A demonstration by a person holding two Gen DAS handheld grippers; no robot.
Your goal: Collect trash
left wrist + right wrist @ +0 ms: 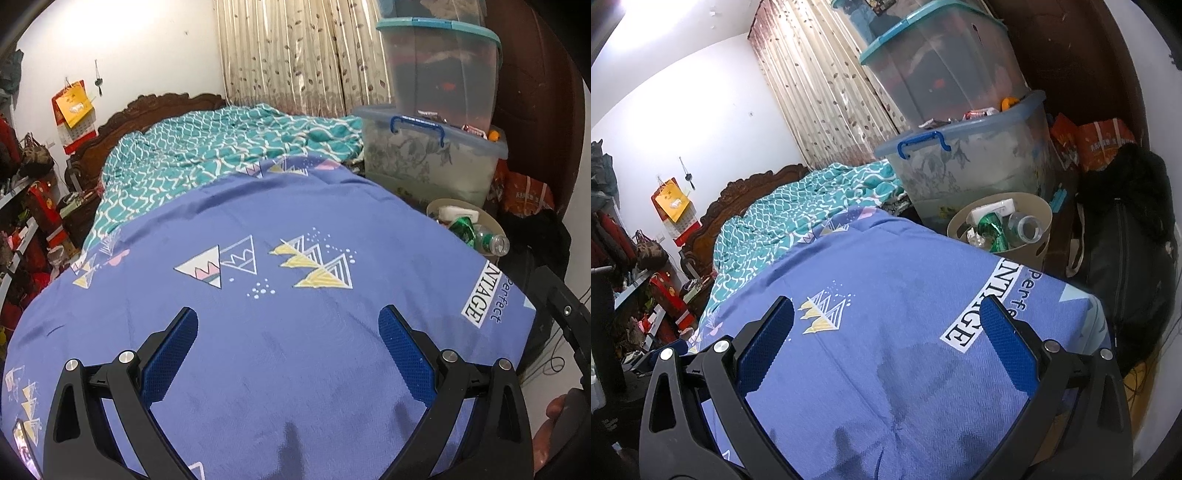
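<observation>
A beige trash bin [1032, 251] stands on the floor beside the bed's right side; it also shows in the left wrist view [491, 223]. It holds a clear plastic bottle [1021, 227], a green crumpled wrapper [991, 229] and a white carton [993, 208]. My left gripper [288, 317] is open and empty above the blue bed sheet [277, 350]. My right gripper [886, 310] is open and empty above the same sheet [886, 350], with the bin ahead to its right.
Stacked clear storage boxes [971, 170] stand behind the bin. A black bag [1126, 240] and orange packages [1100, 140] lie to the right. A teal patterned quilt [221, 147] covers the bed's far half. Cluttered shelves [26, 229] line the left wall.
</observation>
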